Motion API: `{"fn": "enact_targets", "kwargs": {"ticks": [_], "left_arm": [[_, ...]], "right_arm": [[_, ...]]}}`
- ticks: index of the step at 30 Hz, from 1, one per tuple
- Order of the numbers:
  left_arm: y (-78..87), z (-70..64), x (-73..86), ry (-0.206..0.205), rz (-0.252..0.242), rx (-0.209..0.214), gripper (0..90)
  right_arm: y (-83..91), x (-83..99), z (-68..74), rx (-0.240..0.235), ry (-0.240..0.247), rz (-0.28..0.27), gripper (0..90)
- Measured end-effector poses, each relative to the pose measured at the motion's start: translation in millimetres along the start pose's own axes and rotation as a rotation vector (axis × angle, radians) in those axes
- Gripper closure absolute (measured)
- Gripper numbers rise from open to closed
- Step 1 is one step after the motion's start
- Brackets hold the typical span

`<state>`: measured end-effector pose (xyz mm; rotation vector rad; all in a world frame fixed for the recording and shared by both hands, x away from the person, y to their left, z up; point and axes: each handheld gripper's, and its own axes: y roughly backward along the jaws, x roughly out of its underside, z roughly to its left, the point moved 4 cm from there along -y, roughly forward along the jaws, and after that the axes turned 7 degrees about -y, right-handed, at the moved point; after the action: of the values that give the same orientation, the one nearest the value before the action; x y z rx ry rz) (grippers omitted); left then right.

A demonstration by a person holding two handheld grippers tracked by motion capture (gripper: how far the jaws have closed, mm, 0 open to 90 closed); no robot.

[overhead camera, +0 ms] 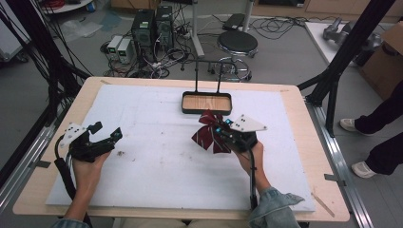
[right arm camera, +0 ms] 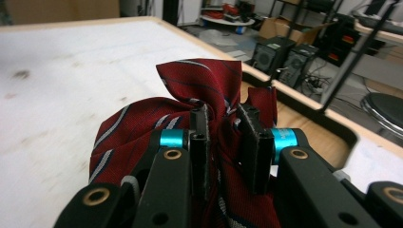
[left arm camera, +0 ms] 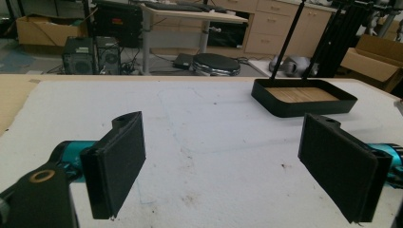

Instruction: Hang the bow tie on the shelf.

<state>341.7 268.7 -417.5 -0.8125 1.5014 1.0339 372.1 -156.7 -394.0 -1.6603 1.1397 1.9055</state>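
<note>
right tongs clamped on red striped tie | left tongs wide open, nothing held | tie best lowered flat into tray

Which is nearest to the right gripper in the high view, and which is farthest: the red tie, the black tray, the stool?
1. The red tie: clamped between the jaws of the right gripper, hanging to its left.
2. The black tray: on the table just beyond the gripper, toward the far edge.
3. The stool: on the floor past the table's far edge.

Bunched striped maroon bow tie
</note>
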Motion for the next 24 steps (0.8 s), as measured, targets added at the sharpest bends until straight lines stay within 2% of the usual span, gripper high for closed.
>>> {"fn": "enact_targets", "kwargs": {"ticks": [2, 7, 13, 17, 24], "left_arm": [[-0.1, 0.5, 0.0, 0.0, 0.002, -0.001, 16.2], [0.0, 1.0, -0.2, 0.003, 0.001, 0.001, 16.2], [-0.6, 1.0, -0.5, 0.003, -0.002, 0.003, 16.3], [-0.5, 1.0, -0.6, 0.003, -0.003, 0.003, 16.3], [-1.4, 2.3, 0.5, 0.002, 0.002, 0.003, 16.4]], "right_arm": [[-1.1, -7.9, -8.7, 0.017, -0.012, -0.023, 75.9], [-6.0, -25.1, -32.4, 0.039, -0.08, -0.05, 75.9], [-12.6, -42.6, -57.8, 0.105, -0.097, -0.073, 75.9], [-17.3, -52.5, -73.5, 0.132, -0.128, -0.084, 75.8], [-21.2, -66.0, -90.5, 0.174, -0.133, -0.117, 75.8]]}}
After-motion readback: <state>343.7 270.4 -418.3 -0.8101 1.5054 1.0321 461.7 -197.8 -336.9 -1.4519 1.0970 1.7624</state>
